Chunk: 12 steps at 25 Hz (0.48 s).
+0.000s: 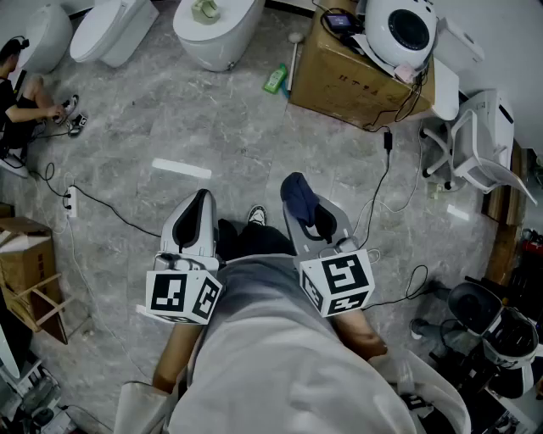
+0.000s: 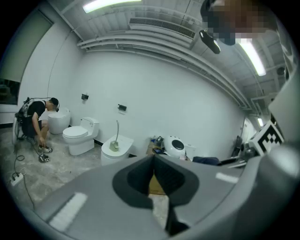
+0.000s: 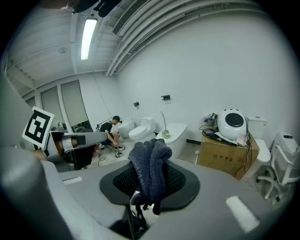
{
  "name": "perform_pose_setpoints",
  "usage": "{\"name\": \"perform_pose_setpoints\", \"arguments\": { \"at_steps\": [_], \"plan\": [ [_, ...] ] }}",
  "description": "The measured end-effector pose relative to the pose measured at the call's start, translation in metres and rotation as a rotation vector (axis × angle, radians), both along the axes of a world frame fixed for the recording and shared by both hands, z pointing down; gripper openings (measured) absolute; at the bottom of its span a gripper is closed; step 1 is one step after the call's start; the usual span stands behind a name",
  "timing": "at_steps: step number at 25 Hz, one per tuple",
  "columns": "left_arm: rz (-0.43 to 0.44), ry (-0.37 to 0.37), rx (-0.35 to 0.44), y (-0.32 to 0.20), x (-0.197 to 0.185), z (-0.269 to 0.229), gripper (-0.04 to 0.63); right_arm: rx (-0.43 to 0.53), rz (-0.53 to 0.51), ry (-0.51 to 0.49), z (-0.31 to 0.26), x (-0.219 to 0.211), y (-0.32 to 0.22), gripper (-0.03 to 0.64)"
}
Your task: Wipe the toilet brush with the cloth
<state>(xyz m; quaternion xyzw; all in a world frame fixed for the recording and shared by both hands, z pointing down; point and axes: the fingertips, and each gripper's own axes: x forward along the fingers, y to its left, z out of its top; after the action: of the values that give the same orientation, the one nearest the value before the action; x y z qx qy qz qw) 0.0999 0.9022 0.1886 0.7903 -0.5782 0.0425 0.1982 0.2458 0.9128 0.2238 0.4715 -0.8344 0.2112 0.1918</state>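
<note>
head view: left gripper (image 1: pixel 201 203) and right gripper (image 1: pixel 307 214) are hovering well apart from the toilet brush (image 1: pixel 204 10) sitting on a toilet (image 1: pixel 233 38). left gripper view: fingers (image 2: pixel 137 179) are pressing together, empty. right gripper view: fingers are clamping the cloth (image 3: pixel 150 166), soft and limp; brush is looking light and stiff, best held by the handle.

readable text: none | cardboard box (image 1: pixel 339 80): dark print on its side, too small to read

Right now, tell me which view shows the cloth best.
The right gripper view: the dark knitted cloth fills its centre, clamped in the right gripper. The head view shows only a dark bunch at that gripper's tip. The left gripper view catches just a small dark sliver at right, hard to identify.
</note>
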Motion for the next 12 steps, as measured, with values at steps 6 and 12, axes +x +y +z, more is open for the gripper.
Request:
{"name": "perform_pose_setpoints", "arguments": {
  "at_steps": [6, 12],
  "plan": [
    [0.017, -0.009, -0.004, 0.0017, 0.0092, 0.0022, 0.000, 0.000, 0.006, -0.009, 0.0020, 0.0080, 0.0032, 0.097],
    [0.010, -0.005, -0.018, -0.0025, 0.0070, 0.0056, 0.000, -0.019, 0.003, -0.024, 0.0056, 0.0059, -0.0019, 0.095]
  ]
}}
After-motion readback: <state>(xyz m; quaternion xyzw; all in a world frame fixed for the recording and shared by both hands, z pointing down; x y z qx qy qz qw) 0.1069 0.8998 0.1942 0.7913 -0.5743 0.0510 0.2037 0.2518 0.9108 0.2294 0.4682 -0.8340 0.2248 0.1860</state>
